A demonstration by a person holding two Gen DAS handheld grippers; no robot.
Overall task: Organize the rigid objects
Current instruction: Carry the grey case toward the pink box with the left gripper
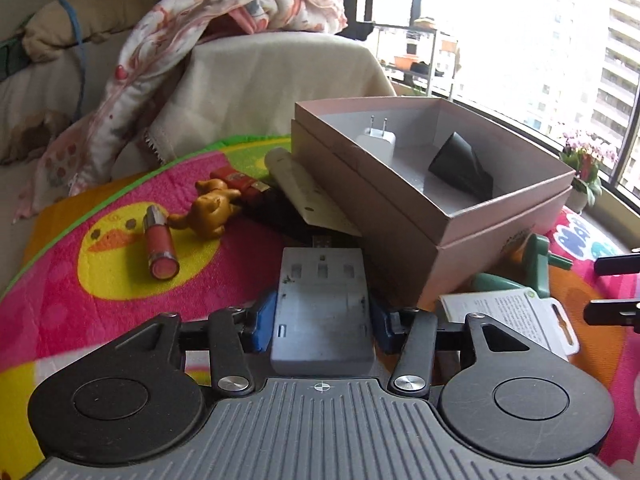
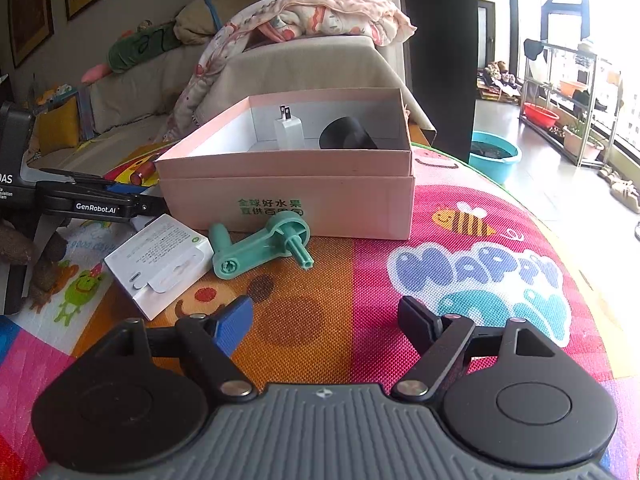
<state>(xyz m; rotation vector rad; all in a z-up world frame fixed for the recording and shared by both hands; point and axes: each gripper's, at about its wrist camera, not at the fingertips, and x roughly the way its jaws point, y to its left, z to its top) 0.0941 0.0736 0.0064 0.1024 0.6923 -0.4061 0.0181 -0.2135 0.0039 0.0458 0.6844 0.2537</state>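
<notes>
A flat grey plastic block (image 1: 320,280) lies on the colourful mat, against the front of a pink cardboard box (image 1: 480,216) (image 2: 280,196). My left gripper (image 1: 322,320) straddles the block, its blue pads close beside both edges without clearly pressing; its jaws are open. The box holds a white plug charger (image 1: 378,140) (image 2: 288,130) and a black cone-shaped piece (image 1: 460,164) (image 2: 346,132). My right gripper (image 2: 324,312) hangs open over bare mat with nothing between its fingers. A green crank handle (image 2: 260,248) and a white printed carton (image 2: 160,260) lie in front of the box.
Left of the box lie an orange lipstick (image 1: 160,244), a golden bear figure (image 1: 212,208), a red item (image 1: 236,180) and a white stick (image 1: 304,192). A sofa with a blanket (image 1: 240,12) stands behind. A teal basin (image 2: 494,154) and plant racks are at the right.
</notes>
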